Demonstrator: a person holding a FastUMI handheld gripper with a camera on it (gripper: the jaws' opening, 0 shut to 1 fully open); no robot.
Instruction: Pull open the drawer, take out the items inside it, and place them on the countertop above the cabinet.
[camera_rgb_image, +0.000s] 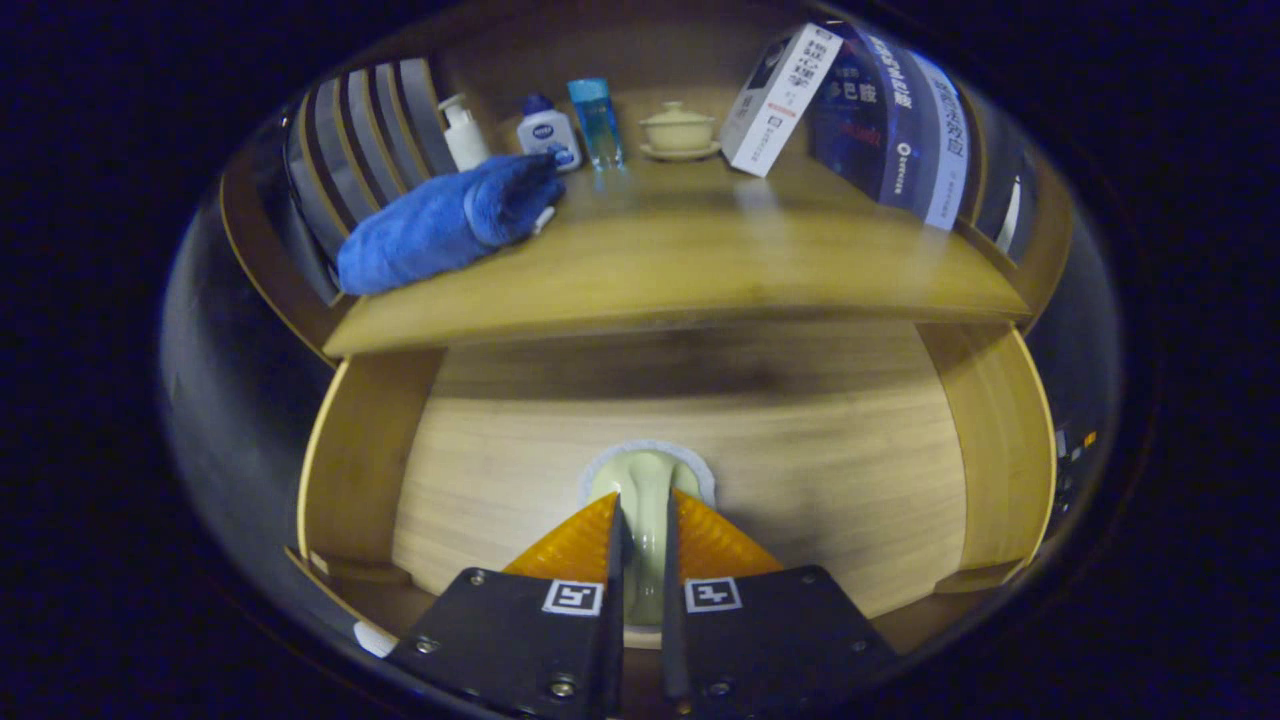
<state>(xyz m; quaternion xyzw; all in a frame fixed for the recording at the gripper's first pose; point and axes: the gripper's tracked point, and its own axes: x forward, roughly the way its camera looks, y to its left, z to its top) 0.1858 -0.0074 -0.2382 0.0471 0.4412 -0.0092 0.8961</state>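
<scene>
Gripper (641, 520) squeezing narrow, both fingers pressing on pale drawer handle (643, 480) at front of wooden drawer (800, 480). Countertop (680, 260) above holding blue towel (440, 220), 3 bottles, boxes.

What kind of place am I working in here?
Likely a mock bathroom or bedroom vanity in a booth: a wooden cabinet whose countertop carries toiletry bottles and a rolled blue towel. The gripper has its jaws closed on the drawer knob.

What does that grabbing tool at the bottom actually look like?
The gripper has two flat black plates side by side, fastened with small silver screws. Each plate carries a small square black-and-white code sticker near its front edge. Two wedge-shaped fingers taper forward from the plates.
</scene>
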